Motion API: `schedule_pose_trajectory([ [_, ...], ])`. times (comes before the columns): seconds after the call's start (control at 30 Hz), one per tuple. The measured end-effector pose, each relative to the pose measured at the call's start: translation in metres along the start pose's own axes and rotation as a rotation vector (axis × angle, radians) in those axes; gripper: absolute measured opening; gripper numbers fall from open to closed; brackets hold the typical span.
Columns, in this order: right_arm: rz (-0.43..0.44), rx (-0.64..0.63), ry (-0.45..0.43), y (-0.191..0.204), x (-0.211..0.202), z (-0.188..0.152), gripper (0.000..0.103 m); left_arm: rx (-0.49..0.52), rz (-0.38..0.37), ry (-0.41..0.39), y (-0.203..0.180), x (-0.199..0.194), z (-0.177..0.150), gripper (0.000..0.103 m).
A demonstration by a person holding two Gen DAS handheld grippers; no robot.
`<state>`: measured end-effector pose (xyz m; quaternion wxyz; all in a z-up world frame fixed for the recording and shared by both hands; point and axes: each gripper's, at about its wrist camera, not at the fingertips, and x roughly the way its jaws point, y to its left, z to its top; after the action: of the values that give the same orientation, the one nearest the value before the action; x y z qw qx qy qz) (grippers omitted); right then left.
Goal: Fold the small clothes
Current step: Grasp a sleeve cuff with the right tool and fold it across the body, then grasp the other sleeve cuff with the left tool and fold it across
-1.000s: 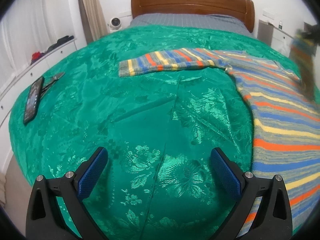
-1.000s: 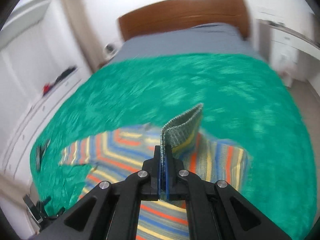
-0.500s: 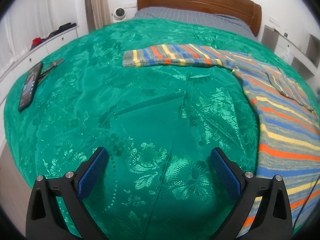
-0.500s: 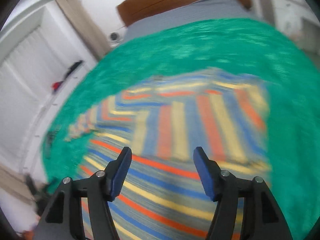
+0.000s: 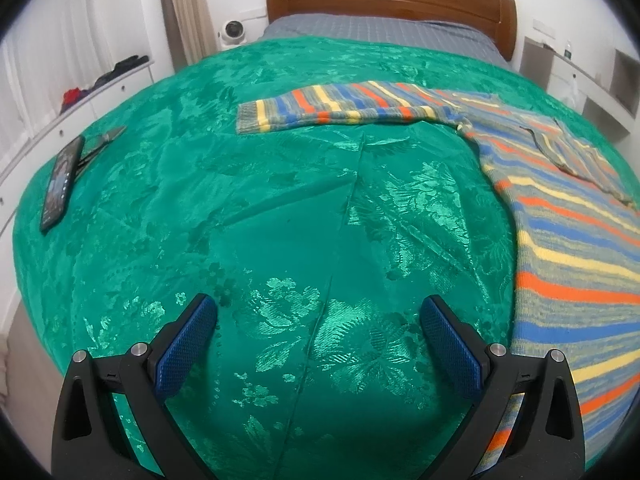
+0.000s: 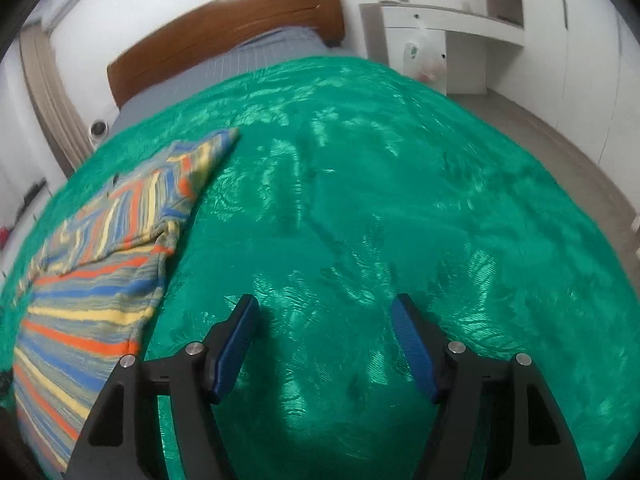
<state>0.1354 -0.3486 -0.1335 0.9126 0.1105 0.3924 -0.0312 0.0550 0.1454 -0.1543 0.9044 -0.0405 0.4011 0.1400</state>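
So, sweater: your striped knit sweater [image 5: 568,216] lies flat on the green bedspread [image 5: 280,220], between the two tongs; its right sleeve is already folded across the body, seen in the right wrist view [image 6: 132,216].
Left sleeve: the sleeve [image 5: 344,110] stretches out flat toward the left side of the bed, cuff at the far end, well ahead of your left gripper.
Handling: judge it soft, limp and fairly light; the knit will drape and stretch instead of holding a shape, and it may slide a little on the shiny spread.
Where to hold: take the left sleeve at or just inside the cuff, pinching the full thickness of the edge, so it carries over in one piece.
Left gripper: your left gripper [image 5: 318,340] hangs over bare bedspread with its jaws wide apart, holding nothing.
Right gripper: your right gripper [image 6: 324,340] is likewise spread wide and empty, just beside the sweater's right edge.
Nearby: a phone [image 5: 61,184] lies at the left edge of the bed, well apart from the sweater.
Writing: no brand, label or legible text shows on anything.
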Motion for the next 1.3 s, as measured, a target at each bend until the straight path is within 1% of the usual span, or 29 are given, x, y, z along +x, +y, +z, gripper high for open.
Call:
schedule_pose_trajectory([
  [0.03, 0.004, -0.005, -0.004, 0.001, 0.002, -0.001, 0.073, -0.003, 0.001, 0.001, 0.000, 0.000, 0.000, 0.103],
  [0.07, 0.011, -0.011, -0.006, 0.001, 0.003, -0.003, 0.078, -0.004, 0.002, 0.003, 0.001, 0.001, 0.000, 0.103],
  [0.1, 0.015, -0.018, -0.010, 0.002, 0.005, -0.005, 0.081, -0.003, 0.003, 0.003, 0.000, 0.001, -0.001, 0.103],
  [0.23, 0.030, -0.024, -0.028, 0.006, 0.010, -0.013, 0.085, 0.007, 0.006, 0.004, -0.002, -0.001, -0.001, 0.103],
  [0.33, 0.042, -0.026, -0.033, 0.006, 0.011, -0.014, 0.087, -0.006, -0.039, 0.027, -0.004, -0.005, -0.001, 0.103],
  [0.43, 0.052, -0.033, -0.032, 0.007, 0.015, -0.015, 0.091, 0.051, -0.082, 0.050, -0.015, -0.008, 0.003, 0.103],
  [0.47, 0.054, -0.033, -0.032, 0.007, 0.015, -0.015, 0.092, 0.060, -0.105, 0.053, -0.016, -0.008, 0.011, 0.103],
  [0.53, 0.057, -0.034, -0.035, 0.006, 0.015, -0.016, 0.092, 0.037, -0.144, 0.049, -0.010, -0.008, 0.030, 0.102],
  [0.6, 0.062, -0.033, -0.037, 0.005, 0.015, -0.016, 0.093, -0.027, -0.160, 0.030, 0.008, -0.001, 0.062, 0.102],
  [0.63, 0.063, -0.033, -0.037, 0.006, 0.015, -0.016, 0.093, -0.063, -0.163, 0.035, 0.018, 0.006, 0.077, 0.102],
  [0.7, 0.063, -0.035, -0.037, 0.007, 0.016, -0.017, 0.093, -0.169, -0.152, 0.038, 0.047, 0.027, 0.113, 0.102],
  [0.77, 0.061, -0.039, -0.036, 0.008, 0.016, -0.017, 0.094, -0.233, -0.140, 0.049, 0.069, 0.049, 0.141, 0.101],
  [0.83, 0.057, -0.043, -0.035, 0.009, 0.016, -0.017, 0.094, -0.273, -0.115, 0.093, 0.085, 0.078, 0.164, 0.101],
  [0.9, 0.053, -0.045, -0.033, 0.010, 0.017, -0.017, 0.094, -0.299, -0.097, 0.137, 0.095, 0.104, 0.176, 0.096],
  [0.97, 0.048, -0.049, -0.032, 0.011, 0.018, -0.017, 0.095, -0.317, -0.094, 0.181, 0.099, 0.125, 0.179, 0.078],
  [1.0, 0.046, -0.051, -0.031, 0.012, 0.018, -0.017, 0.095, -0.328, -0.111, 0.211, 0.100, 0.136, 0.178, 0.073],
  [1.03, 0.043, -0.054, -0.030, 0.012, 0.018, -0.017, 0.095, -0.337, -0.125, 0.233, 0.100, 0.145, 0.177, 0.057],
  [1.07, 0.041, -0.057, -0.029, 0.013, 0.019, -0.017, 0.095, -0.333, -0.132, 0.235, 0.098, 0.149, 0.176, 0.033],
  [1.1, 0.039, -0.059, -0.028, 0.014, 0.019, -0.017, 0.096, -0.327, -0.137, 0.224, 0.098, 0.149, 0.177, 0.016],
  [1.13, 0.035, -0.063, -0.027, 0.015, 0.020, -0.017, 0.096, -0.328, -0.150, 0.216, 0.098, 0.148, 0.178, 0.002],
  [1.17, 0.033, -0.066, -0.027, 0.015, 0.020, -0.017, 0.096, -0.337, -0.158, 0.196, 0.098, 0.142, 0.181, 0.001],
  [1.2, 0.031, -0.067, -0.027, 0.015, 0.020, -0.017, 0.096, -0.339, -0.152, 0.161, 0.097, 0.133, 0.187, 0.001],
  [1.23, 0.032, -0.066, -0.027, 0.015, 0.020, -0.017, 0.096, -0.333, -0.162, 0.127, 0.095, 0.122, 0.195, 0.001],
  [1.3, 0.033, -0.065, -0.030, 0.015, 0.020, -0.017, 0.096, -0.289, -0.157, 0.078, 0.083, 0.099, 0.215, 0.001],
])
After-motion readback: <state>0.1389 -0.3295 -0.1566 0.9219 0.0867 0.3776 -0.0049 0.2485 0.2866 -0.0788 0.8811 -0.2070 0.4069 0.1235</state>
